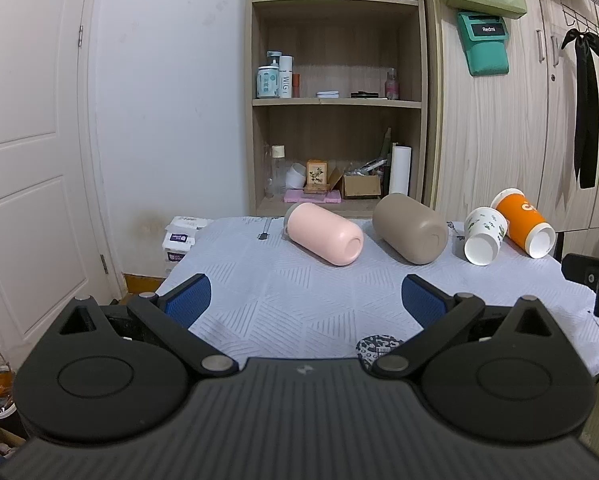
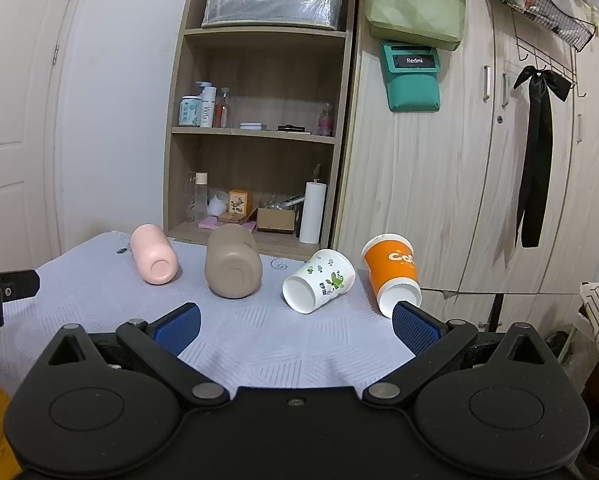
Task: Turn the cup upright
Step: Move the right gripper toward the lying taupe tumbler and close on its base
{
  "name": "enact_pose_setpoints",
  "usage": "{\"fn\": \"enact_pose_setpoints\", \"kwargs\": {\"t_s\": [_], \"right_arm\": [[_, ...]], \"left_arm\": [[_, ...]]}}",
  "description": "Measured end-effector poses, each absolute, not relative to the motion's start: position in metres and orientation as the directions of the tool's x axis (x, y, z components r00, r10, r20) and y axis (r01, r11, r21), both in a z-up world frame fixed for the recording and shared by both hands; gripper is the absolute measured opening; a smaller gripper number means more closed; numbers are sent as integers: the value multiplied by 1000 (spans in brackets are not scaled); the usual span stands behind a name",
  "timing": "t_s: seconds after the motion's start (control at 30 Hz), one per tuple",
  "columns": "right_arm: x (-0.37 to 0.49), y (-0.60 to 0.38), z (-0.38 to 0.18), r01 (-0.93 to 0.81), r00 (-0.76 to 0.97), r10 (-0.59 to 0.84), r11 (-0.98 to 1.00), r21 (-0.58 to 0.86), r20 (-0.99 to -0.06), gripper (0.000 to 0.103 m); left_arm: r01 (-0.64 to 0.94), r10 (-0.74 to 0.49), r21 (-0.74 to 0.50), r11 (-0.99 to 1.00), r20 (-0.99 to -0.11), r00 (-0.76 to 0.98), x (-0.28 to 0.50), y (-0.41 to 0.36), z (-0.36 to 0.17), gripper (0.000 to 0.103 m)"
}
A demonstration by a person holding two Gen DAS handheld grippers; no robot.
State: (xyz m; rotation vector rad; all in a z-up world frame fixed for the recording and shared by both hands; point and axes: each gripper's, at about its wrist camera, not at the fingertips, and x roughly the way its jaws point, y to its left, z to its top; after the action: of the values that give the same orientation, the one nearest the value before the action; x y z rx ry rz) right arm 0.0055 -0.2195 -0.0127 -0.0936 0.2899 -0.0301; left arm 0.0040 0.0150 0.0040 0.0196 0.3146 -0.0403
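Both grippers hang with jaws spread wide, holding nothing. Ahead of the left gripper point(image 1: 305, 300) lie a pink cup point(image 1: 323, 234) and a tan cup point(image 1: 411, 228), both on their sides. Beyond the right gripper point(image 2: 295, 326) lie a white floral paper cup point(image 2: 317, 286) and an orange paper cup point(image 2: 391, 274), the latter touching or just behind its right pad. A hard squeeze would likely crush the paper; a glancing touch could roll any of them off the cloth-covered table point(image 2: 235, 336).

Table point(image 2: 259, 344) under pale patterned cloth point(image 1: 299, 300). Lying on sides across far half: pink cup point(image 2: 155, 260), beige cup point(image 2: 232, 266), white floral paper cup point(image 2: 319, 280), orange paper cup point(image 2: 391, 272), last two possibly touching.
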Motion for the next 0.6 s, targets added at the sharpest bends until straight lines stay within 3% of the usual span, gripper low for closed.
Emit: {"fn": "enact_pose_setpoints", "kwargs": {"t_s": [0.17,0.33,0.47,0.6], "right_arm": [[12,-222,-16,-39,954,14,996,-80,-300,103],[27,-224,-13,-152,952,135,988,-39,-274,103],[62,-222,-6,-277,915,253,960,-33,-313,103],[103,-217,2,-361,871,330,932,-17,-363,103]], "left_arm": [[48,-43,6,999,-347,937,17,13,9,103],[76,-80,-25,997,-391,917,46,13,23,103],[74,-70,-5,997,-410,910,72,8,34,103],[28,-88,-135,991,-470,878,109,13,33,103]]}}
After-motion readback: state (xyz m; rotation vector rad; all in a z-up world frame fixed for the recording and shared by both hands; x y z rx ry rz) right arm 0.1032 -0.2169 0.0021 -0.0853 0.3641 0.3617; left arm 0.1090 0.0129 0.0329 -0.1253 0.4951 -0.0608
